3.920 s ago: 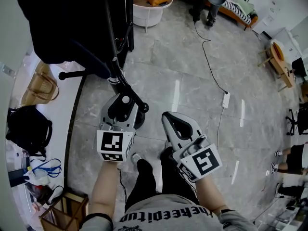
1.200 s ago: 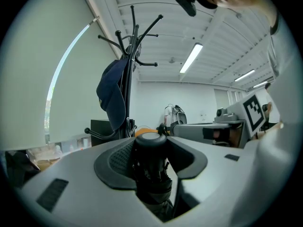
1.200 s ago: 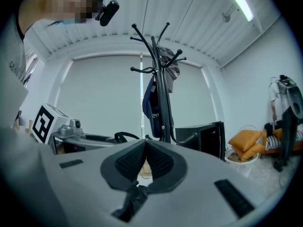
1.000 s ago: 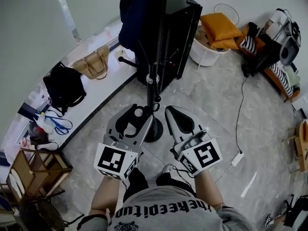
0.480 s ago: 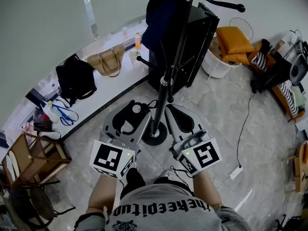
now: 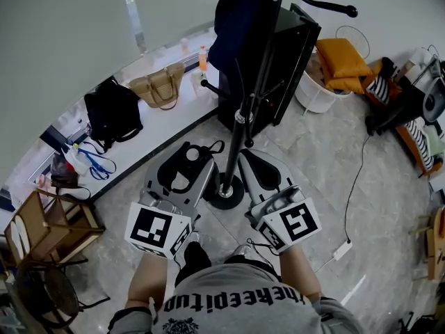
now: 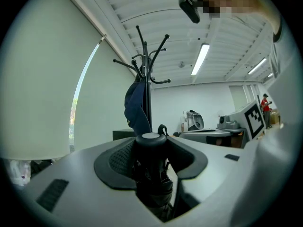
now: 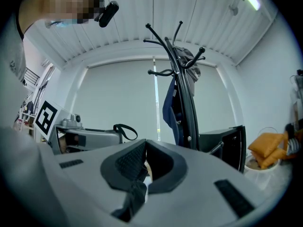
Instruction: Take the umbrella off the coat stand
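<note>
A folded black umbrella (image 6: 192,156) with a round cap on its end and a wrist strap (image 6: 215,145) is in my left gripper (image 6: 189,161), which is shut on it. The left gripper view shows the umbrella (image 7: 151,171) upright between the pads of the left gripper (image 7: 150,144). The black coat stand (image 6: 245,110) rises just beyond both grippers, its round base (image 6: 226,195) on the floor between them. A dark blue garment (image 6: 233,19) hangs on it. My right gripper (image 6: 249,160) is to the right of the pole, shut and empty. In its own view the right gripper (image 8: 144,145) points at the coat stand (image 8: 183,98).
A white ledge (image 6: 149,134) at the left carries a tan handbag (image 6: 157,85), a black bag (image 6: 111,110) and a bottle (image 6: 202,58). A black cabinet (image 6: 292,54) stands behind the stand. A white basket with orange cushions (image 6: 337,58) is at the right, a wooden rack (image 6: 42,235) at the lower left.
The head view has tilted up, so the stand's hooks and the ledge now show. Both grippers rose slightly in front of the stand; the left stays shut on the umbrella.
</note>
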